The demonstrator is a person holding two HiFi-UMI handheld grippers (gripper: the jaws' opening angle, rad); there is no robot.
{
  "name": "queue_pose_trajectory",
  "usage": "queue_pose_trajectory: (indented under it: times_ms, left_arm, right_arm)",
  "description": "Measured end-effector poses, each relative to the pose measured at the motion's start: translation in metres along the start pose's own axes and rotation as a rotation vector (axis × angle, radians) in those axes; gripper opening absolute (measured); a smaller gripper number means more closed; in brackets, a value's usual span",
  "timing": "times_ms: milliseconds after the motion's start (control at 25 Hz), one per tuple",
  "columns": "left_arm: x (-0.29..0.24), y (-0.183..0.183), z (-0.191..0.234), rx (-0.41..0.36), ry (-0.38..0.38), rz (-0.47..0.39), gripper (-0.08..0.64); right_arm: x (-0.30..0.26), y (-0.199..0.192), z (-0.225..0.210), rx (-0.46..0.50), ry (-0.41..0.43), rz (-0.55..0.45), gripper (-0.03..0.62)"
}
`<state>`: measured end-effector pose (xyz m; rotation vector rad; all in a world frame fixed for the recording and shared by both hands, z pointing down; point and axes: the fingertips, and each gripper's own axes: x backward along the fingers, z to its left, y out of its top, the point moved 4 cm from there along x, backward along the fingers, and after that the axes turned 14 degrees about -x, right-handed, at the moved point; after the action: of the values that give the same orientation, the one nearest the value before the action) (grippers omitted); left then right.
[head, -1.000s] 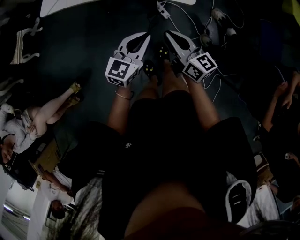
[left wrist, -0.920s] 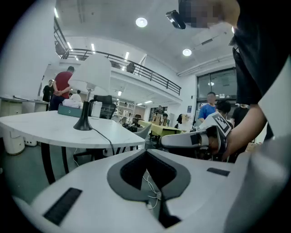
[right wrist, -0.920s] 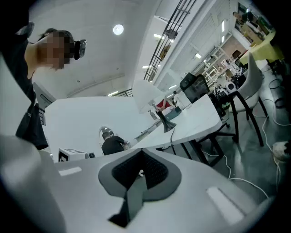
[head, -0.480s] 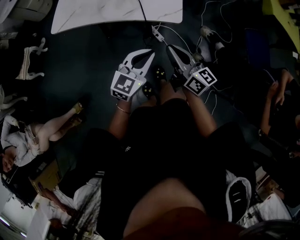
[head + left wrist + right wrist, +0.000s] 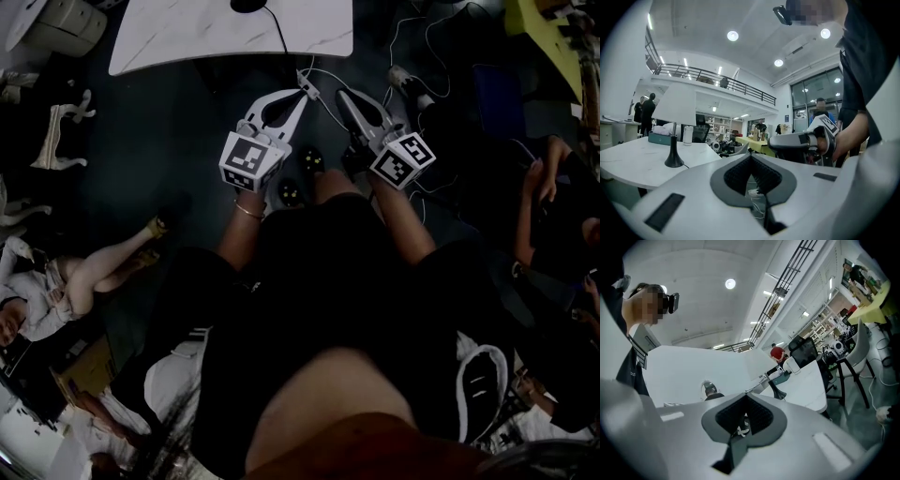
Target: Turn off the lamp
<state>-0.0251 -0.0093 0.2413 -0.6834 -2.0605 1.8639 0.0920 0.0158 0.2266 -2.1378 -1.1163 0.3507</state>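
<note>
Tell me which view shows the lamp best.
The left gripper view: the lamp stands whole there, white shade, stem and black base on the white table. The head view catches only its black base and cord at the top edge. The right gripper view shows its dark base, tilted and small.

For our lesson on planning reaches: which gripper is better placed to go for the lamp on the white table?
Left, probably. In the head view the left gripper lies nearer the lamp base and its cord than the right gripper, which sits further to the side. Both are shut.
</note>
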Motion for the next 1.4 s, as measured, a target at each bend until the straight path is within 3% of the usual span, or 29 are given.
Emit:
queue_pose_trajectory:
  times_ms: [200, 440, 640, 1400]
  left_arm:
    - [-0.009, 0.009, 0.001, 0.035, 0.011, 0.015, 0.006]
    - [-0.007, 0.028, -0.003, 0.011, -0.002, -0.025, 0.006]
    - [0.003, 0.025, -0.008, 0.006, -0.002, 0.014, 0.006]
    - [0.034, 0.022, -0.011, 0.018, 0.035, 0.019, 0.006]
  right_arm:
    - [0.007, 0.024, 0.008, 0.028, 0.013, -0.019, 0.000]
    - [0.010, 0.036, 0.021, 0.027, 0.036, -0.049, 0.000]
    - [0.012, 0.033, 0.030, 0.017, 0.056, -0.058, 0.000]
    - [0.011, 0.012, 0.038, -0.018, 0.071, -0.038, 0.000]
